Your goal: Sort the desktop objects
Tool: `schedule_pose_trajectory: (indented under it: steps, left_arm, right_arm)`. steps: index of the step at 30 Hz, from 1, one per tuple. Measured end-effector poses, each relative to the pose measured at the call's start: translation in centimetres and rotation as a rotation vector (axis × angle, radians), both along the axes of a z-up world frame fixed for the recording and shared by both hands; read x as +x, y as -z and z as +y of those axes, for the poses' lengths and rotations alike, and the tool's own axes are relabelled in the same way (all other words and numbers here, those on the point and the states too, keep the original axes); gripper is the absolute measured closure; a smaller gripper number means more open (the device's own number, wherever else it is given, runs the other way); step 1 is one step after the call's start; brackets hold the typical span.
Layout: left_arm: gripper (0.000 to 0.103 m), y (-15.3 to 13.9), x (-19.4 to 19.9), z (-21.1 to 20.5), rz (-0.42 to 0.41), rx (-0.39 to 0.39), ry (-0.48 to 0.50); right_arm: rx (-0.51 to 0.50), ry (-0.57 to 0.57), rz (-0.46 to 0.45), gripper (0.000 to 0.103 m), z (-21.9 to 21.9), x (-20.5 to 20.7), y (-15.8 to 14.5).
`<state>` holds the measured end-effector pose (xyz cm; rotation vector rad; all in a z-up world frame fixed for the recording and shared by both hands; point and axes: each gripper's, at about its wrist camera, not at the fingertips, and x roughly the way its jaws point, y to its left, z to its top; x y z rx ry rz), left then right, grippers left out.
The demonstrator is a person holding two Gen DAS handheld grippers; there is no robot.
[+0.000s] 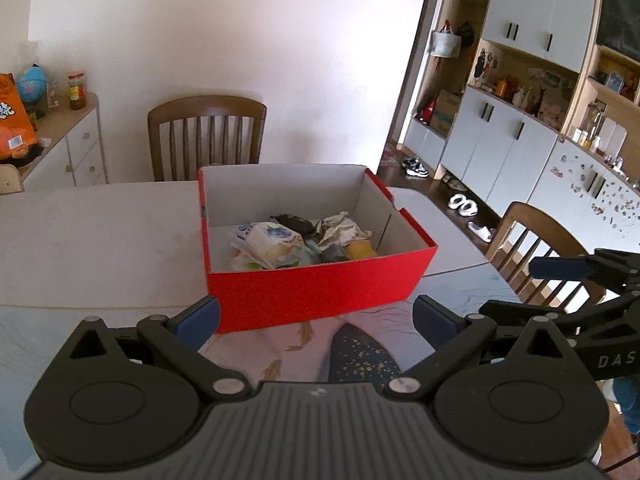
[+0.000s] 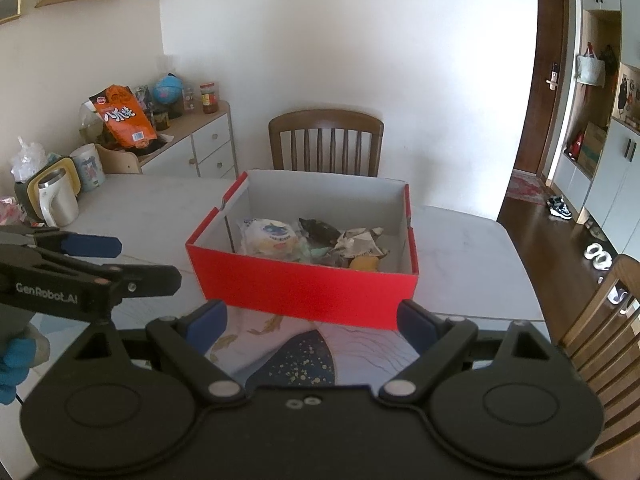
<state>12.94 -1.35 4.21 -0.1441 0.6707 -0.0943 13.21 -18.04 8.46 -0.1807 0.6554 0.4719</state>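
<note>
A red box with a white inside stands on the white table, just ahead of both grippers; it also shows in the right wrist view. It holds several items: a white round packet, a dark wrapper, crumpled paper and a yellow object. My left gripper is open and empty, above a patterned mat. My right gripper is open and empty, above the same mat. Each gripper shows at the other view's edge.
Wooden chairs stand behind the table and at its right. A kettle and a mug stand at the table's left end. A sideboard with a snack bag stands by the wall. Cabinets line the right.
</note>
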Motion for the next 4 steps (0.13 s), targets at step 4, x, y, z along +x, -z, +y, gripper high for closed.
schedule_pose_trajectory:
  steps: [4]
  left_arm:
    - [0.0,0.21,-0.05,0.17,0.009,-0.004,-0.006]
  right_arm:
    - [0.002,0.008,0.003,0.011,-0.09,0.1,0.12]
